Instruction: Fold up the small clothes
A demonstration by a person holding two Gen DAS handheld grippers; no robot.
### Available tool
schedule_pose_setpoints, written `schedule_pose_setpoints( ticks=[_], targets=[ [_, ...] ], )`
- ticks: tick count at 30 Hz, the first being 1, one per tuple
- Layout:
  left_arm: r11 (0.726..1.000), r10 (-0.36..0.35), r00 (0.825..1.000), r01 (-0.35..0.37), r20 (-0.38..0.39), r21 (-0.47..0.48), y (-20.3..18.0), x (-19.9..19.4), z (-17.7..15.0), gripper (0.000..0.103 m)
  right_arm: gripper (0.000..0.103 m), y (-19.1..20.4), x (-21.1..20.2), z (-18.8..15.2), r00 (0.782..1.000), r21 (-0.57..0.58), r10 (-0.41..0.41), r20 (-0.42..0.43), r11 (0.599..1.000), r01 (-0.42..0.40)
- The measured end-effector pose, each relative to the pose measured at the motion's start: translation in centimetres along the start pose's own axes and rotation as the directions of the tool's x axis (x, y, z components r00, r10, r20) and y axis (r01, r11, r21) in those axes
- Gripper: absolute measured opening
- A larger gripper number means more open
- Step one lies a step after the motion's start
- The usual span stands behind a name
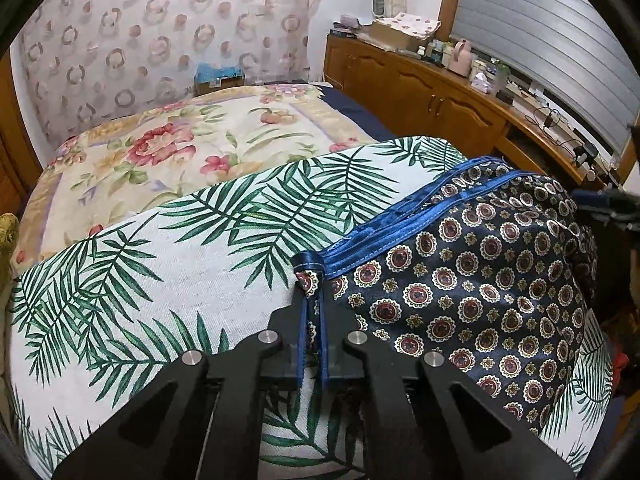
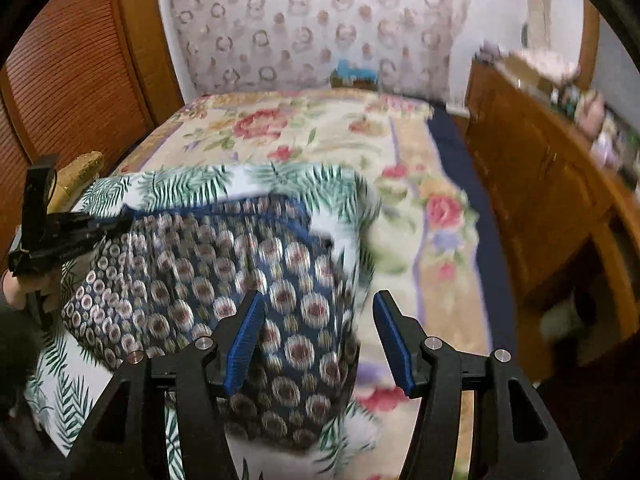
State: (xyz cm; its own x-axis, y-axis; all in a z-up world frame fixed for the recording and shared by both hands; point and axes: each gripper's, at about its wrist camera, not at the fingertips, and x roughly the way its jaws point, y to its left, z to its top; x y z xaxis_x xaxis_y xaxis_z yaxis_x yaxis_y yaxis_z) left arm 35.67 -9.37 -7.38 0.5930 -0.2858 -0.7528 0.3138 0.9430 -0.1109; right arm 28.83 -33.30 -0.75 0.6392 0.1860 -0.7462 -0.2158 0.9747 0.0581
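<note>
One corner of the navy medallion-print satin shorts is pinched by the left gripper; the right gripper, spread, likely needs the opposite corner grasped next.

A home bedroom: floral bedspread on bed, patterned curtain, cluttered wooden sideboard, shuttered window.

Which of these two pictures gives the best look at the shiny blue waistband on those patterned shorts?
The left wrist view. There the blue waistband is sharp, stitching visible, with the left gripper shut on its corner. In the right wrist view the waistband is only a thin, motion-blurred strip along the shorts' far edge.
</note>
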Motion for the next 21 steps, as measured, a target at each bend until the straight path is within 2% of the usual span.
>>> schedule_pose_setpoints(
  ticks=[2,3,4,5,6,8,11,13,14,15,17,19,21],
  targets=[
    [1.0,0.001,1.0,-0.001,0.005,-0.009,-0.1,-0.3,0.0,0.006,0.058,-0.9,0.7,-0.4,1.0,0.041,0.023,-0.01,0.999,-0.023],
    [1.0,0.002,1.0,-0.002,0.008,-0.014,-0.1,-0.5,-0.1,0.006,0.052,-1.5,1.1,-0.3,0.999,0.066,0.043,-0.019,0.997,-0.042],
    [1.0,0.001,1.0,0.0,0.01,-0.016,-0.2,-0.6,-0.1,0.006,0.033,-2.1,1.4,-0.2,0.997,0.084,0.07,-0.017,0.994,-0.069],
    [1.0,-0.002,1.0,0.002,0.014,-0.017,-0.2,-0.9,-0.1,0.006,0.022,-2.6,1.5,0.1,0.995,0.091,0.098,-0.013,0.991,-0.096],
    [1.0,0.0,1.0,0.0,0.019,-0.016,-0.3,-1.2,-0.2,0.006,0.004,-2.7,1.6,0.5,0.992,0.085,0.128,-0.006,0.988,-0.127],
    [1.0,0.003,1.0,-0.003,0.028,-0.013,-0.3,-1.8,-0.3,0.006,0.004,-2.5,0.9,1.0,0.991,0.042,0.125,0.05,0.991,-0.127],
    [1.0,0.006,0.999,-0.005,0.043,-0.016,-0.3,-2.9,-0.8,0.006,0.003,-2.3,-1.5,2.2,0.98,0.03,0.017,0.198,0.999,-0.024],
    [1.0,0.008,0.999,-0.007,0.043,-0.023,-0.2,-3.3,-1.2,0.007,0.004,-2.4,-1.7,2.7,0.977,0.033,-0.02,0.21,0.999,0.013],
    [0.999,0.005,0.999,-0.004,0.036,-0.032,0.0,-3.4,-1.5,0.015,0.007,-2.4,-1.0,2.7,0.984,0.034,-0.013,0.178,0.999,0.007],
    [0.999,-0.002,1.0,0.003,0.029,-0.042,0.1,-3.5,-1.8,0.028,0.015,-2.6,-0.4,2.6,0.988,0.042,-0.012,0.151,0.999,0.006],
    [0.998,-0.02,0.999,0.022,0.026,-0.057,0.2,-3.6,-2.3,0.041,0.029,-2.7,0.8,2.2,0.994,0.045,-0.011,0.105,0.999,0.007],
    [0.996,-0.041,0.999,0.043,0.024,-0.079,0.4,-3.5,-2.7,0.044,0.053,-2.9,1.7,1.7,0.998,0.053,0.0,0.069,0.999,-0.004],
    [0.993,-0.066,0.998,0.066,0.009,-0.1,0.4,-3.1,-2.9,0.044,0.062,-3.0,2.4,1.7,0.998,0.068,0.021,0.051,0.997,-0.025]
  ],
)
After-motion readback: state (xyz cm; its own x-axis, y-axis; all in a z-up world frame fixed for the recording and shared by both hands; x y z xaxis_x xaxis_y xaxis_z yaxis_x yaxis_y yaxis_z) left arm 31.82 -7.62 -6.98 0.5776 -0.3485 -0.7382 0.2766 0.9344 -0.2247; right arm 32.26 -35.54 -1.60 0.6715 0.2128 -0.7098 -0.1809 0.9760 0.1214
